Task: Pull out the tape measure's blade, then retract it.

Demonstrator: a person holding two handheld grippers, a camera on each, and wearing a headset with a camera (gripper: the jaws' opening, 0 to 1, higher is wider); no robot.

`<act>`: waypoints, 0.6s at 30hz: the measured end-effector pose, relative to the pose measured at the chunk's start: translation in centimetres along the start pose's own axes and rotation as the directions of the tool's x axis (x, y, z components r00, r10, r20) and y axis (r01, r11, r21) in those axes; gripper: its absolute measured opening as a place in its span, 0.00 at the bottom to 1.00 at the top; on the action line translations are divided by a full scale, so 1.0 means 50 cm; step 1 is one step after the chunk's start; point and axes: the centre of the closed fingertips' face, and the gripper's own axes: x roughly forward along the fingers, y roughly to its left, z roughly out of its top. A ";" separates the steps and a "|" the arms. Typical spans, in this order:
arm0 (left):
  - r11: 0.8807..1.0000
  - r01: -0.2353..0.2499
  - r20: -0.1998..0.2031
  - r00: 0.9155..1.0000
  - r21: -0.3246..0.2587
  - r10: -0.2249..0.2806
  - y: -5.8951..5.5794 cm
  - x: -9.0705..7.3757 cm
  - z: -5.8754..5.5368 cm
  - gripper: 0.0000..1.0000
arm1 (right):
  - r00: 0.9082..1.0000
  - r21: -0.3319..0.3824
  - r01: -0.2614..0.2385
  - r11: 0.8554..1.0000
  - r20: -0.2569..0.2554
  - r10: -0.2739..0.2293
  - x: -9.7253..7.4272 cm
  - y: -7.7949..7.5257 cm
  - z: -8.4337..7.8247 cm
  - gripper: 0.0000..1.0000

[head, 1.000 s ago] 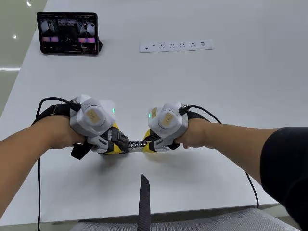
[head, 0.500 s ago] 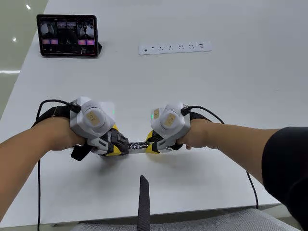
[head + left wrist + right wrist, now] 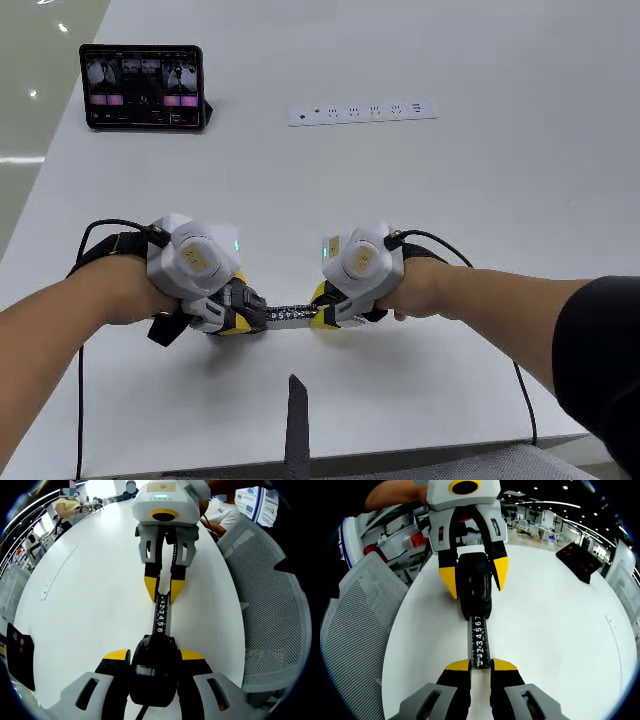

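Observation:
A black tape measure [image 3: 152,672] sits between the yellow-tipped fingers of my left gripper [image 3: 155,656], which is shut on its case. The same case [image 3: 474,585] faces me in the right gripper view. Its blade [image 3: 161,614] is drawn out a short way, with black numerals up to about 7 showing. My right gripper [image 3: 480,666] is shut on the blade's free end [image 3: 479,647]. In the head view the left gripper [image 3: 243,314] and right gripper [image 3: 322,317] face each other near the table's front edge, with the blade [image 3: 290,314] stretched between them.
A tablet [image 3: 142,87] stands at the table's far left. A white power strip [image 3: 363,110] lies at the far middle. A mesh chair [image 3: 270,625] stands at the table's near edge. Black cables [image 3: 105,232] trail from both grippers. People sit far off in the room [image 3: 75,502].
The right gripper has moved a little to the right, away from the left one, and more of the blade now shows between them. The head camera has shifted slightly.

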 end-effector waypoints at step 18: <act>1.000 -0.004 0.000 1.000 -0.001 0.004 0.004 0.004 -0.001 0.32 | 1.000 0.017 0.003 1.000 -0.017 -0.002 -0.022 0.001 -0.027 0.10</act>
